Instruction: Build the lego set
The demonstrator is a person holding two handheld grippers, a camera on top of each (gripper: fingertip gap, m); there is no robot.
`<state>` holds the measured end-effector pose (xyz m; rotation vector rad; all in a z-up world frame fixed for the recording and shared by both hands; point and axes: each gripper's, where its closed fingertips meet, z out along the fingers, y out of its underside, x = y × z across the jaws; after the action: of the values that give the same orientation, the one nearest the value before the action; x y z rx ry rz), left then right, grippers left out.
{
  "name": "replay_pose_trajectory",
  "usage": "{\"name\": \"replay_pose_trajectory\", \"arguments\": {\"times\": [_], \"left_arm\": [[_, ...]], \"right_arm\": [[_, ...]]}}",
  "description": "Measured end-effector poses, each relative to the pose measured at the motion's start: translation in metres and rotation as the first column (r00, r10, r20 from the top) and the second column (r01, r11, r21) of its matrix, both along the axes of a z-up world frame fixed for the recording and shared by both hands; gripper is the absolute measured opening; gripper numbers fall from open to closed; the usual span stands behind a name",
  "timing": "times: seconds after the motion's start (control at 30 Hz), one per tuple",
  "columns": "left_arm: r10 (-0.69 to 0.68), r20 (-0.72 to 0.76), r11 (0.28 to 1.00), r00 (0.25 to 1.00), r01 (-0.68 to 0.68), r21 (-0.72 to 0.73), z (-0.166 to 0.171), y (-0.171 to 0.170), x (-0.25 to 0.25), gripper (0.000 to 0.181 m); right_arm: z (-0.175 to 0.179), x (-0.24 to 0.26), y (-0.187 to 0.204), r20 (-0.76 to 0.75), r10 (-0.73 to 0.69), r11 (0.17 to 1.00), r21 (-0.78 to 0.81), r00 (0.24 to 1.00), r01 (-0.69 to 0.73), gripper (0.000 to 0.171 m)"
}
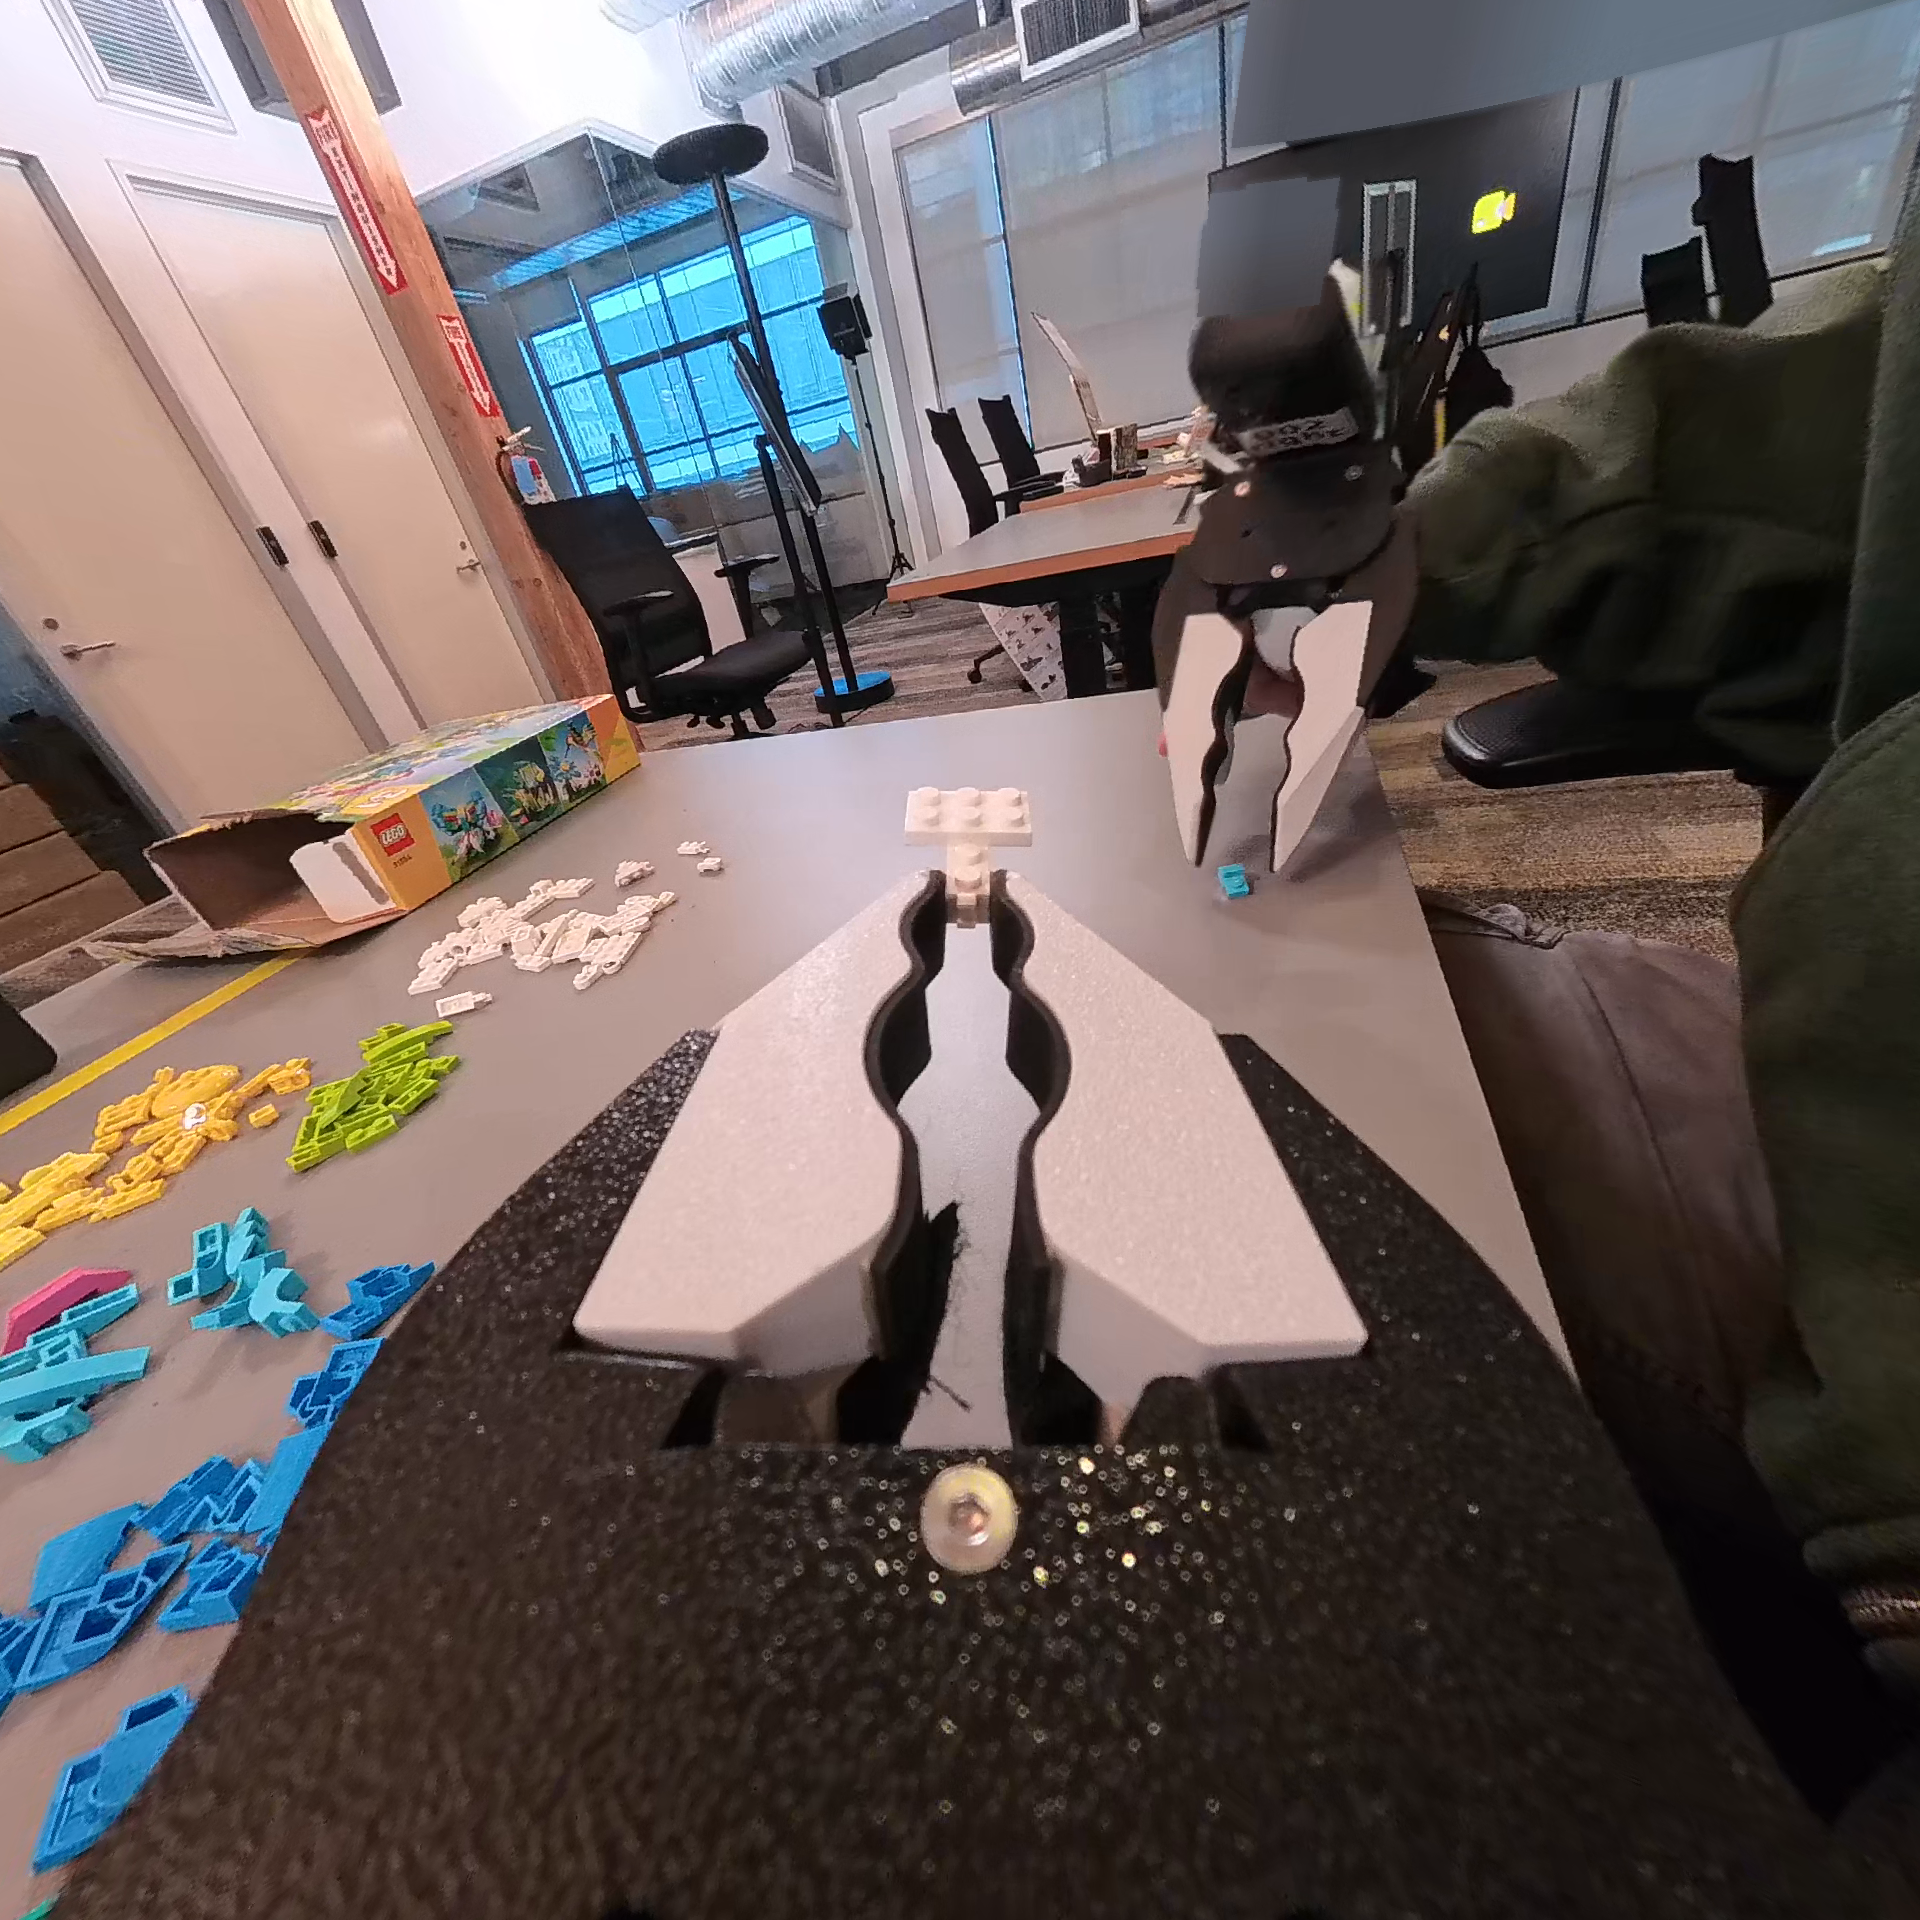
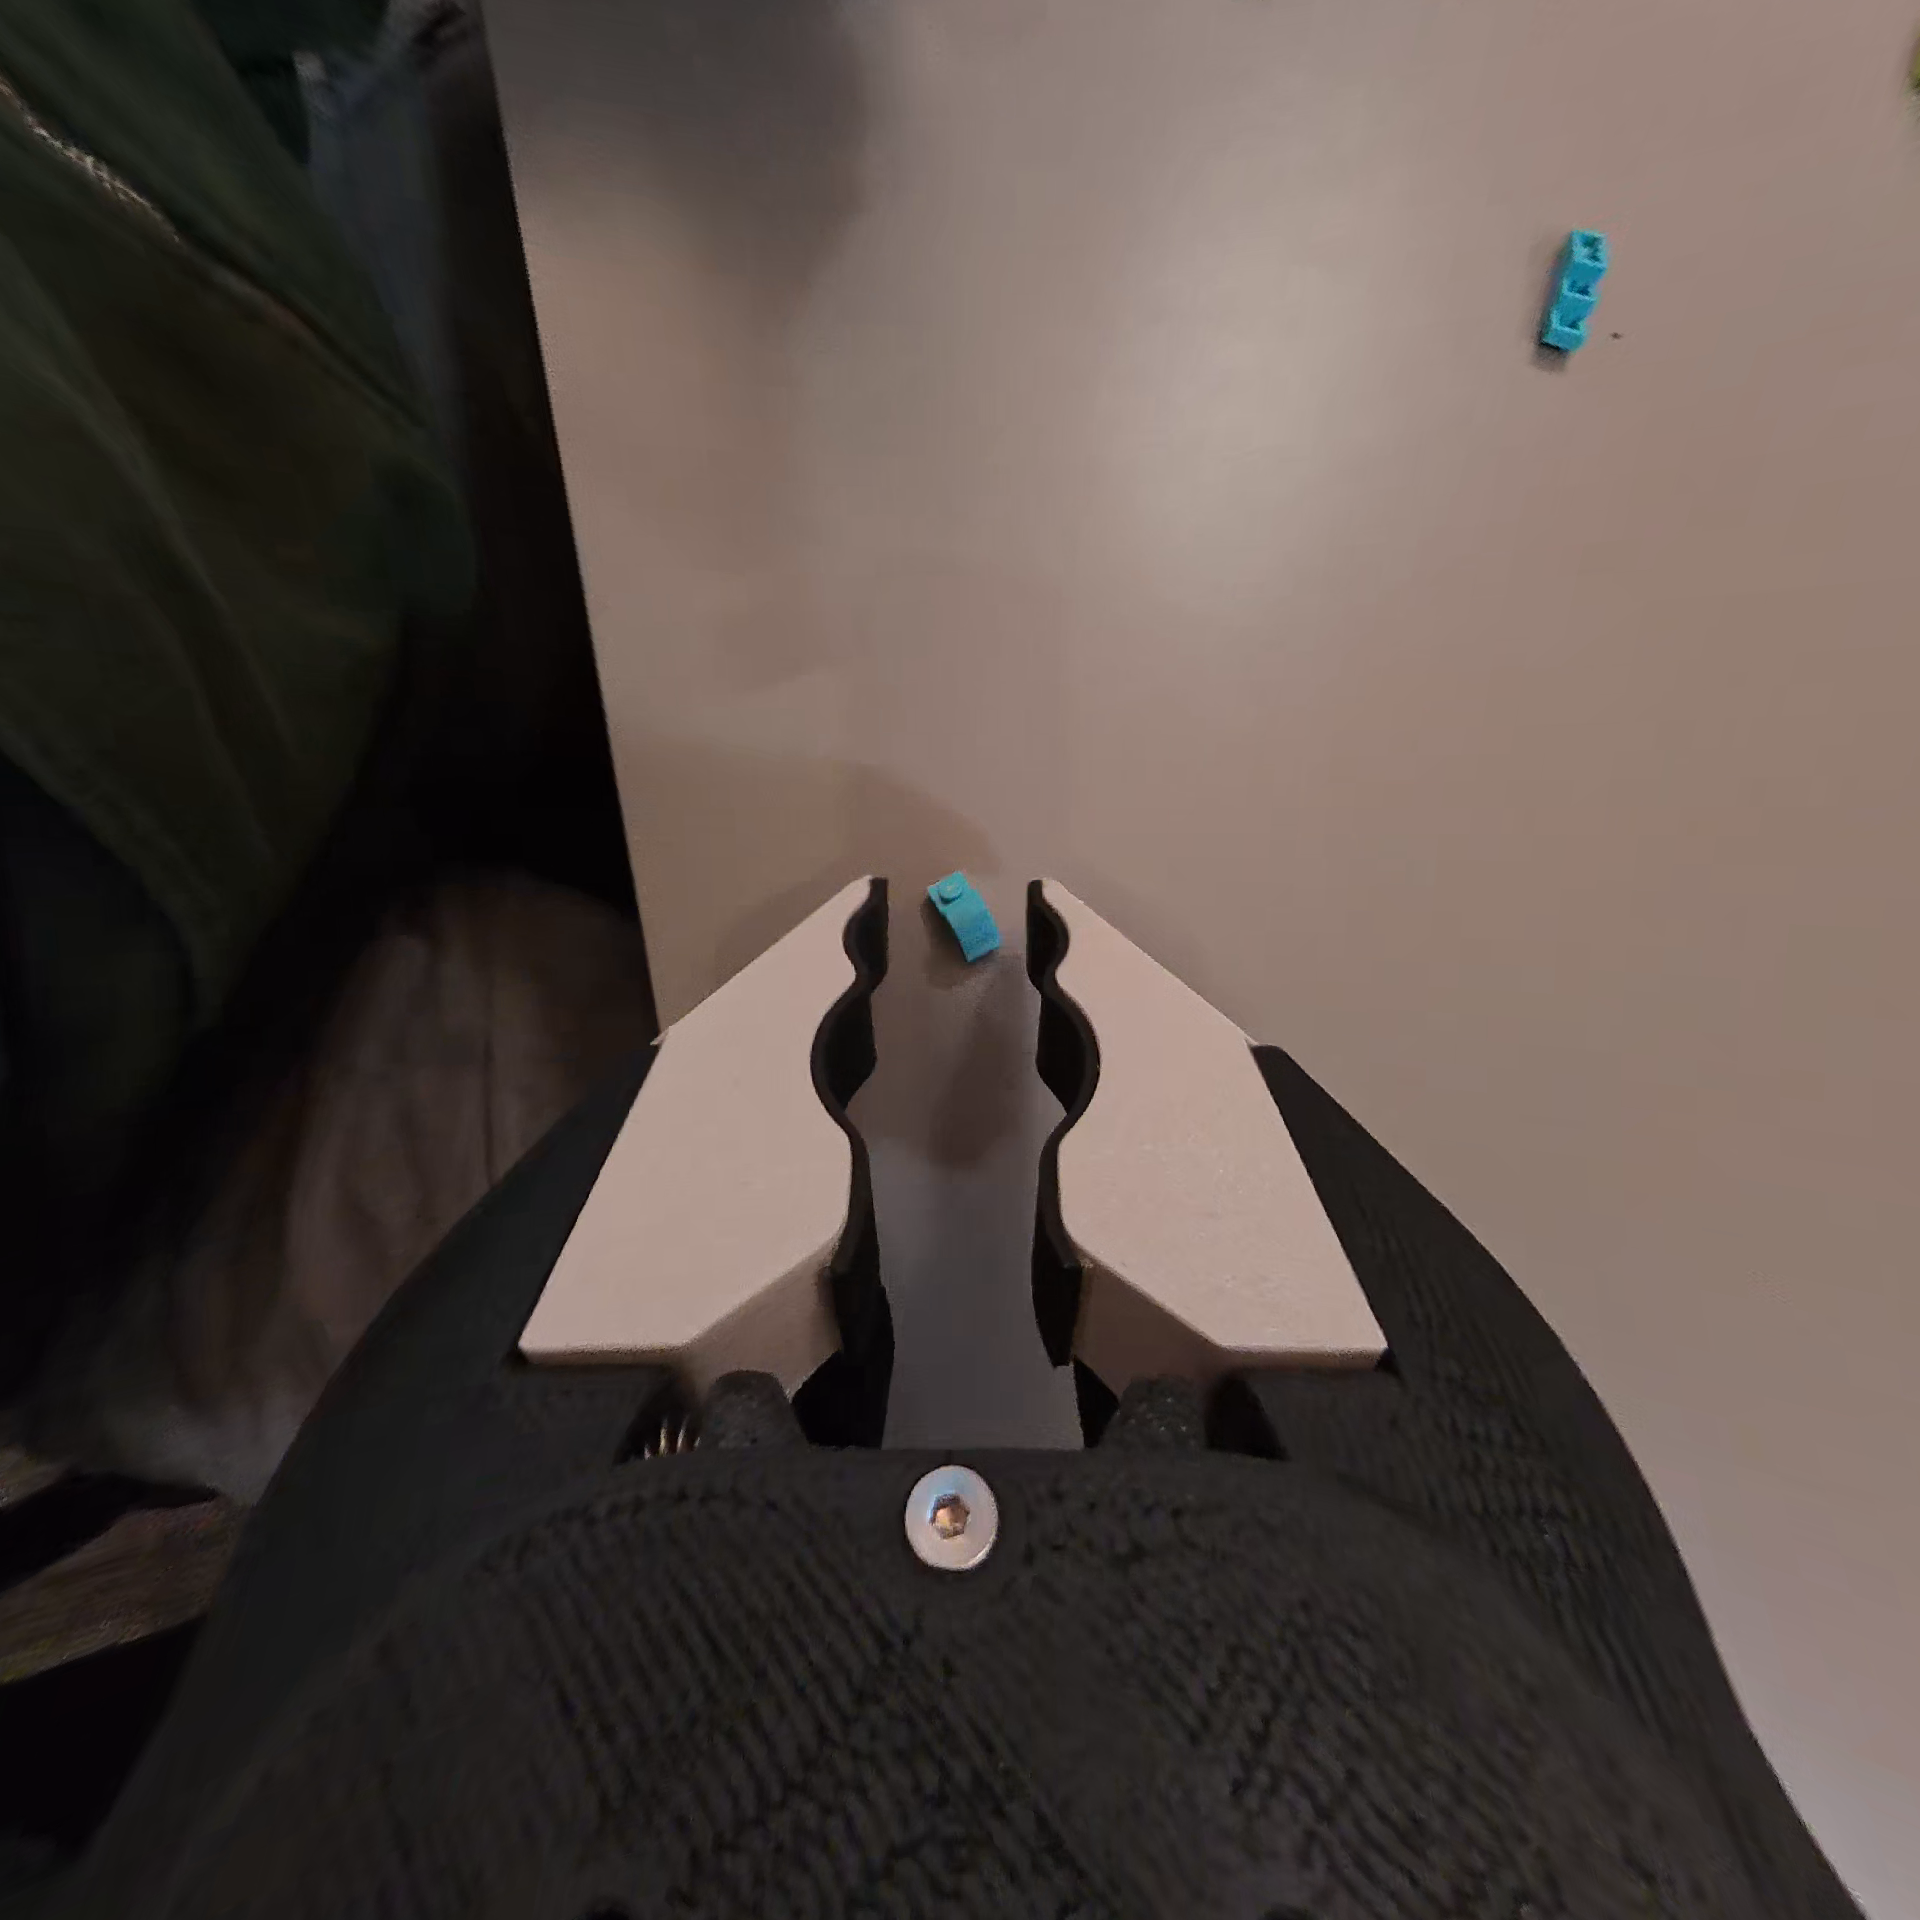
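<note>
**Entry: teal slope, pick pending**

We log 1 small teal slope (image 2: pixel 963 917) flat on the table (image 2: pixel 1299 727), just beyond and between the tips of our right gripper (image 2: pixel 957 896). Its jaws are parted and empty, pointing down at the piece, touching nothing.

To take it well, we judge: lower until the tips straddle the slope, square them to its long sides, then close gently so it does not skid or flip.

We log 1 white assembly (image 1: pixel 968 821), a plate on a narrow stem. Our left gripper (image 1: pixel 966 896) is clamped on the stem, holding it above the table.

Further stock:
- 1 teal brick (image 2: pixel 1573 289), well apart from the slope.
- 5 sorted heaps: white (image 1: pixel 540 925), green (image 1: pixel 379 1086), yellow (image 1: pixel 135 1143), teal (image 1: pixel 156 1320), blue (image 1: pixel 145 1579); pieces too many to count.
- 1 pink piece (image 1: pixel 57 1299).
- 1 box (image 1: pixel 416 810), open.
</note>
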<state>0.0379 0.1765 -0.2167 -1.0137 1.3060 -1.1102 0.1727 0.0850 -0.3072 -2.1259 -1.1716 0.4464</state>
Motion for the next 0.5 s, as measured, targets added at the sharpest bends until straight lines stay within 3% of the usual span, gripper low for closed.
{"name": "replay_pose_trajectory", "arguments": {"times": [0.37,0.5], "left_arm": [[-0.003,0.000,1.000,1.000,0.003,-0.003,0.000,0.000,0.000,0.006],[-0.009,-0.006,1.000,1.000,0.009,0.001,-0.001,-0.001,0.000,0.006]], "right_arm": [[-0.006,0.003,-0.001,-0.009,0.033,0.998,-0.045,0.999,-0.033,0.007],[0.022,-0.009,0.019,-0.098,-0.022,0.999,0.047,0.995,0.027,0.006]]}}
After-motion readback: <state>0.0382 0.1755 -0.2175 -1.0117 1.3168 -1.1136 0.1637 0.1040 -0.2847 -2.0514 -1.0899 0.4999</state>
